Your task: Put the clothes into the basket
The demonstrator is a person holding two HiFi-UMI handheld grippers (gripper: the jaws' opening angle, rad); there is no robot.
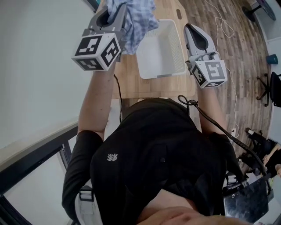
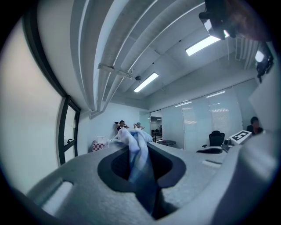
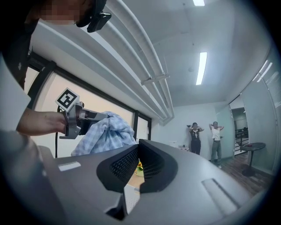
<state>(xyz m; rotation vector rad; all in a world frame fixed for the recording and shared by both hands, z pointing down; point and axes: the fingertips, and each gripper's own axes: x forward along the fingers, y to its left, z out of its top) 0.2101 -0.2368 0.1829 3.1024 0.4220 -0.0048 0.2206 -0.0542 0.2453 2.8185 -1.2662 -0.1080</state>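
One cloth [image 1: 137,24] clenched in left fingers [image 2: 115,169], bunched past their tips, lifted off the counter [image 1: 127,85]. Below and between both pairs: basket [image 1: 160,52]. Right fingers [image 3: 123,165] released, empty. Carry step, I'd say; next: centre cloth over basket, unclench.

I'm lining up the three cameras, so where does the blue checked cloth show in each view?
Head view: the blue checked cloth is at top centre, just left of the white basket.
Left gripper view: dead centre, clamped between the jaws.
Right gripper view: left of centre.
Shared landmark: the left gripper, which holds the cloth in all three.
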